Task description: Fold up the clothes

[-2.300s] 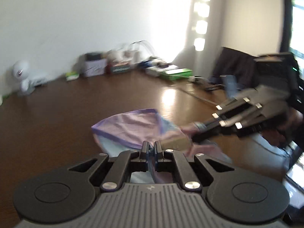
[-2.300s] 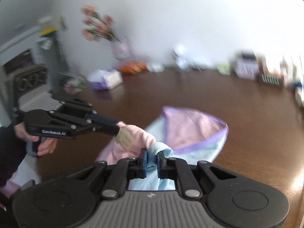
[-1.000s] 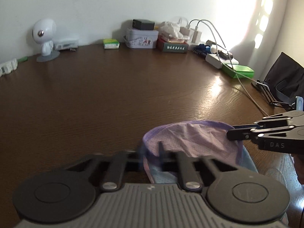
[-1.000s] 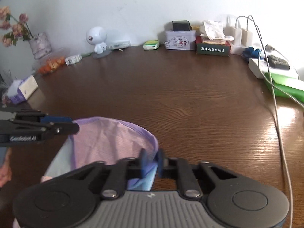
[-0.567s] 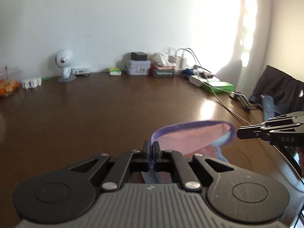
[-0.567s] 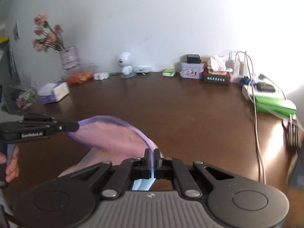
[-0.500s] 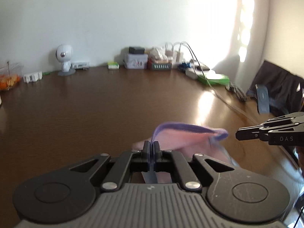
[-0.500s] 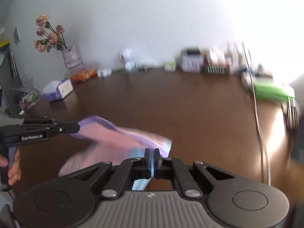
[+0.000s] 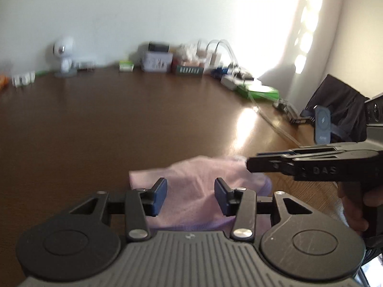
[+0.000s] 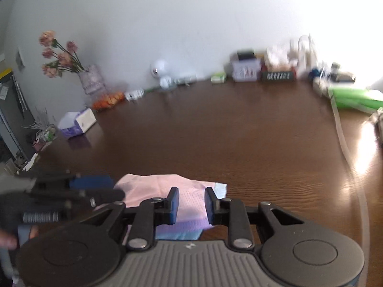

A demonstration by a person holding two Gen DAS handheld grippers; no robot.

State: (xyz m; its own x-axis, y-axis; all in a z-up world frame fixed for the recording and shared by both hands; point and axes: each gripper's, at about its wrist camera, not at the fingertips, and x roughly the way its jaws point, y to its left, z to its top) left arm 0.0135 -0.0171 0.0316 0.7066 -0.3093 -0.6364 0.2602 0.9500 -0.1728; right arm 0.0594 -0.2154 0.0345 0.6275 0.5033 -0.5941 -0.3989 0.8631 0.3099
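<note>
A small pink and lilac garment [image 9: 194, 191] with a pale blue layer lies flat on the brown table [image 9: 119, 124], just ahead of both grippers. My left gripper [image 9: 190, 197] is open above its near edge, holding nothing. My right gripper [image 10: 190, 205] is open too, over the same garment [image 10: 167, 186]. The right gripper shows from the side in the left wrist view [image 9: 311, 165], at the cloth's right end. The left gripper shows blurred in the right wrist view [image 10: 59, 201], at the cloth's left end.
Boxes, chargers and a white robot figure [image 9: 63, 57] line the back wall. A green box [image 10: 354, 98] and a cable [image 10: 344, 143] lie at the right. A flower vase [image 10: 91, 81] and tissue box [image 10: 76, 122] stand at the left. A dark bag [image 9: 340, 110] sits at the right edge.
Both grippers held the garment's edge in the air, shut on it. They have lowered it onto the table and opened, letting it go; it now lies flat.
</note>
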